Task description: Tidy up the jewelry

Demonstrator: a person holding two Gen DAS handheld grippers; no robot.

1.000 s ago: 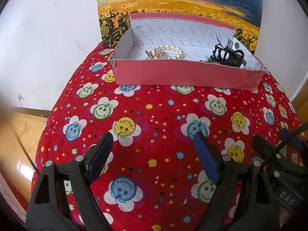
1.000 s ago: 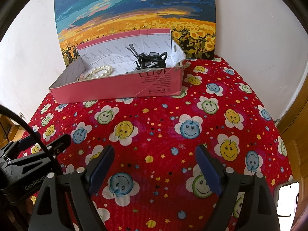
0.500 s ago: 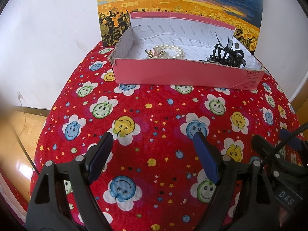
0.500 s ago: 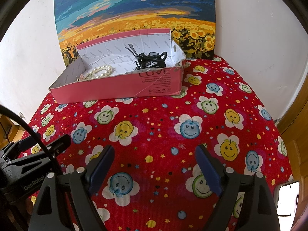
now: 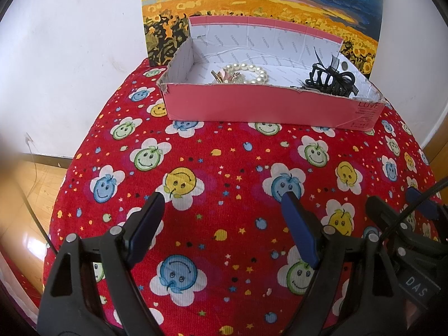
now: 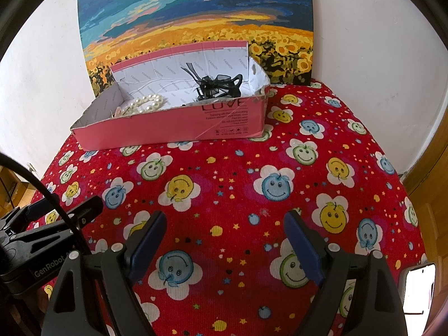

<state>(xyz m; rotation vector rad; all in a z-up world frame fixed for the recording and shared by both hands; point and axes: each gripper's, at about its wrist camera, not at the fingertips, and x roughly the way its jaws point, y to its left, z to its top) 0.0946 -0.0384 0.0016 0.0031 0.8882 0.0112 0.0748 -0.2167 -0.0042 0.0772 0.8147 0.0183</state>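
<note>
both claws, left claw (image 5: 221, 198) and right claw (image 6: 224, 218), hang released at the frame's bottom; pearl bracelet (image 5: 246, 73) and black hair clip (image 5: 331, 79) already lie in the pink box (image 5: 268, 109), upper centre, seemingly sorted.

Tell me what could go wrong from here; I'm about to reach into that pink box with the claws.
The black ribbon hair clip has loose loops that could snag a claw finger and drag other pieces along. The pearl bracelet lies against small trinkets, so a pinch may lift the wrong piece. The pink box looks light and torn on soft red cloth; a nudge might slide it.
</note>
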